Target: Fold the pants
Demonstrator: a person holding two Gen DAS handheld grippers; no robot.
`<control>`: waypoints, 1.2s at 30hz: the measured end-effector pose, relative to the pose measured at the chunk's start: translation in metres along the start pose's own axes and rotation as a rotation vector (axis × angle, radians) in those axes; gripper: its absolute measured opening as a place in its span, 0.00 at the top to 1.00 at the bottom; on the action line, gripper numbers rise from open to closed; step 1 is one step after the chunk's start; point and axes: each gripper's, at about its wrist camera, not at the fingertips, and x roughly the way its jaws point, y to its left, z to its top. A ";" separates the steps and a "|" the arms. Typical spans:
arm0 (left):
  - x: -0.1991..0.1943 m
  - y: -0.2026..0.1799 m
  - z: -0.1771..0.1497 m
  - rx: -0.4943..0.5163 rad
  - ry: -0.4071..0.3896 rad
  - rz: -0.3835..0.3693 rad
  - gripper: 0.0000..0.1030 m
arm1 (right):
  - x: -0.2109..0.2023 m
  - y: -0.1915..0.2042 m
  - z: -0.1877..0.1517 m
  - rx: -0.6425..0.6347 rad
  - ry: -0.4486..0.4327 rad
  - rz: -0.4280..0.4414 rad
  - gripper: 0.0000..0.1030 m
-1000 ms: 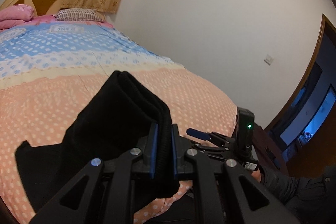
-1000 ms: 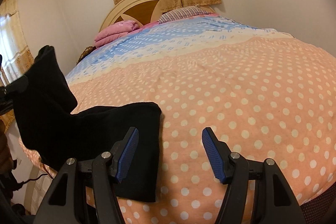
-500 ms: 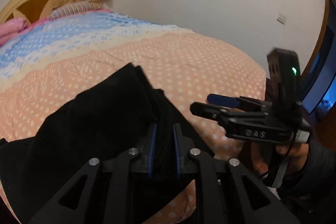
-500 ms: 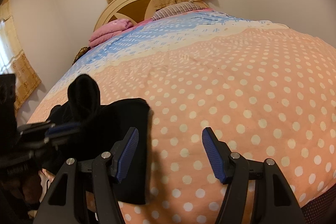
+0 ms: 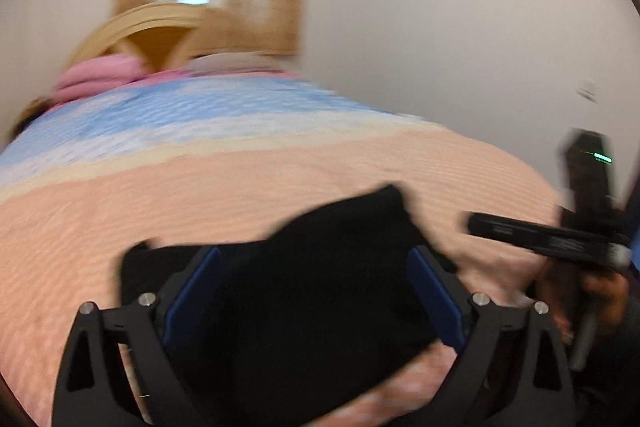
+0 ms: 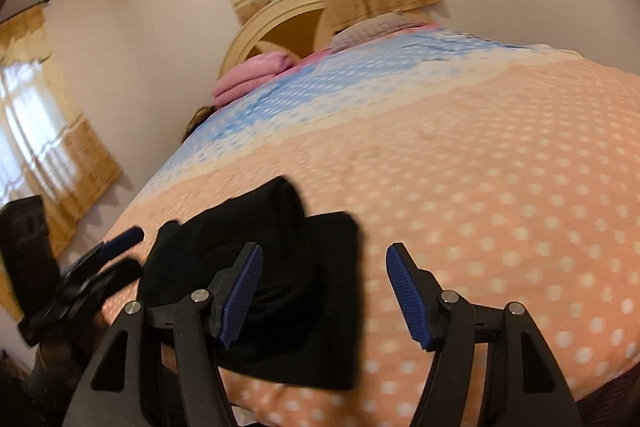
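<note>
- Two grippers hover at the near edge of the bed (image 6: 500,155), and neither grips anything.
- Black pants (image 6: 280,283) lie in a folded bundle on the peach, dotted bedspread near the foot of the bed; one fold humps up at the far side and a flat panel spreads toward the right.
- In the left wrist view the pants (image 5: 312,291) fill the space ahead of the jaws, though that view is blurred and the fine edges are hard to read.
- Soft and limp is how the cloth looks — light, several layers thick where it is doubled, likely to sag and slide apart if taken by a single layer.
- My judgement: take hold at a doubled edge or corner, pinching all the layers together, not the middle of the bundle where the jaws would only bunch it.
- Left gripper (image 5: 316,291): jaws spread wide, the blue pads standing either side of the bundle; whether they brush the cloth I cannot tell.
- Right gripper (image 6: 324,291): jaws also wide apart, the left pad over the pants' right panel, the right pad over bare bedspread — touching or just above, unclear.
- Pink bedding (image 6: 248,75) sits well apart at the headboard end, out of the way.
</note>
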 end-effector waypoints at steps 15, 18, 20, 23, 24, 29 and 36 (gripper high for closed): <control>0.022 0.072 -0.031 -0.226 0.072 0.166 0.00 | 0.014 0.006 -0.029 -0.064 0.182 -0.024 0.97; 0.032 0.075 -0.037 -0.240 0.109 0.178 0.00 | 0.022 0.001 -0.037 -0.057 0.212 -0.033 0.97; 0.032 0.075 -0.039 -0.253 0.109 0.168 0.00 | 0.023 0.002 -0.038 -0.074 0.225 -0.034 0.97; 0.032 0.072 -0.037 -0.232 0.104 0.174 0.00 | 0.021 0.008 -0.035 -0.130 0.238 -0.043 0.96; 0.032 0.071 -0.037 -0.229 0.104 0.174 0.00 | 0.018 0.010 -0.034 -0.142 0.228 -0.044 0.96; 0.033 0.070 -0.038 -0.238 0.112 0.158 0.00 | 0.007 0.011 -0.009 -0.127 0.134 -0.029 0.33; 0.033 0.071 -0.038 -0.245 0.112 0.152 0.00 | 0.058 0.008 0.011 -0.031 0.207 0.015 0.51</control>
